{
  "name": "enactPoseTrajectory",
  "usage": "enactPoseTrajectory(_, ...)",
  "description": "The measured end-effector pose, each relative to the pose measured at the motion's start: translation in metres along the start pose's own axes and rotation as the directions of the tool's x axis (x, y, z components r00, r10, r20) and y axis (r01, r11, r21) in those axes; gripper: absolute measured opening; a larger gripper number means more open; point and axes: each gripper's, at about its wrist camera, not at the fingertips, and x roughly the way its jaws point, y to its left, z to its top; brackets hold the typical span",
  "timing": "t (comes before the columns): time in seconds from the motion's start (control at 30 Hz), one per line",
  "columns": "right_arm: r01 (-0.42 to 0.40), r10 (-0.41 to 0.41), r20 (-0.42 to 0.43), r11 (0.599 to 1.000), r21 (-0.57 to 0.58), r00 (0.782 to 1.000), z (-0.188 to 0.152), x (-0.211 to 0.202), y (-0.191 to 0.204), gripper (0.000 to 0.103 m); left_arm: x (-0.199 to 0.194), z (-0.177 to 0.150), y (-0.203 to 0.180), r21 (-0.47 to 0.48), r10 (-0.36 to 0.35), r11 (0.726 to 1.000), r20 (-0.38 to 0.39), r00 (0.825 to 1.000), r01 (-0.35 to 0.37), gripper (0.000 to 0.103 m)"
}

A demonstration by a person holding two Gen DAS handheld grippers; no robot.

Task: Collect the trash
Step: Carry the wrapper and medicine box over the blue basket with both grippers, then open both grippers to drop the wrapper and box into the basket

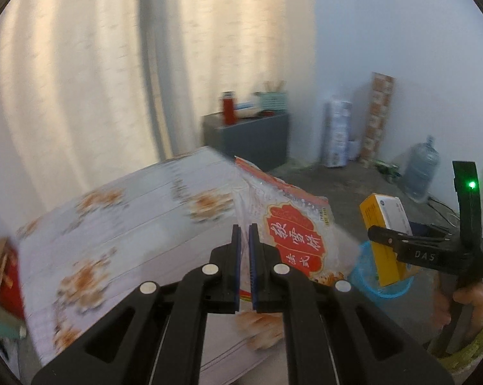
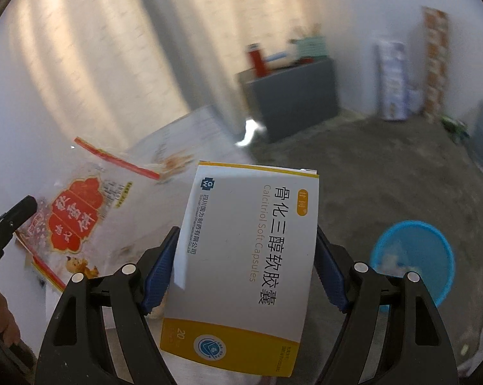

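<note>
My left gripper (image 1: 244, 234) is shut on a clear snack wrapper (image 1: 289, 224) with a red label, held up past the table's right edge. The wrapper also shows in the right wrist view (image 2: 77, 215). My right gripper (image 2: 246, 256) is shut on a white and yellow medicine box (image 2: 244, 256). In the left wrist view that gripper (image 1: 382, 240) holds the box (image 1: 384, 221) above a blue bin (image 1: 373, 285). In the right wrist view the blue bin (image 2: 414, 256) stands on the floor at the lower right.
A table with a flowered white cloth (image 1: 119, 224) lies to the left. A grey cabinet (image 2: 296, 96) with a red bottle stands by the curtain. Boxes and a water jug (image 1: 421, 170) stand against the far wall.
</note>
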Motion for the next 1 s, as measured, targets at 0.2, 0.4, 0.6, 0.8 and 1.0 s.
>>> enactPoseTrajectory(0.2,0.142,-0.147,0.023,0.979,0.149,0.989,0.002,-0.027,-0.106,0.073,0.053,0.032,-0.084,0.097,-0.165,0.981,-0.047,0.985,0.169,0.004)
enactPoseTrajectory(0.4,0.243,-0.244,-0.037,0.916,0.32,0.969,-0.016,-0.023,-0.199,0.073,0.127,0.043,-0.175,0.166,-0.294,0.93,-0.2,0.935,0.328,0.004)
enactPoseTrajectory(0.6,0.277,-0.245,-0.13,0.858,0.432,0.961,-0.046,0.003,-0.265,0.073,0.199,0.019,-0.269,0.25,-0.278,0.893,-0.347,0.896,0.374,0.004)
enactPoseTrajectory(0.8,0.278,-0.189,-0.222,0.82,0.501,0.957,-0.071,0.036,-0.315,0.073,0.271,-0.01,-0.336,0.338,-0.189,0.872,-0.433,0.881,0.354,0.004)
enactPoseTrajectory(1.0,0.253,-0.119,-0.267,0.792,0.556,0.956,-0.087,0.068,-0.344,0.073,0.332,-0.035,-0.381,0.405,-0.131,0.844,-0.48,0.868,0.351,0.005)
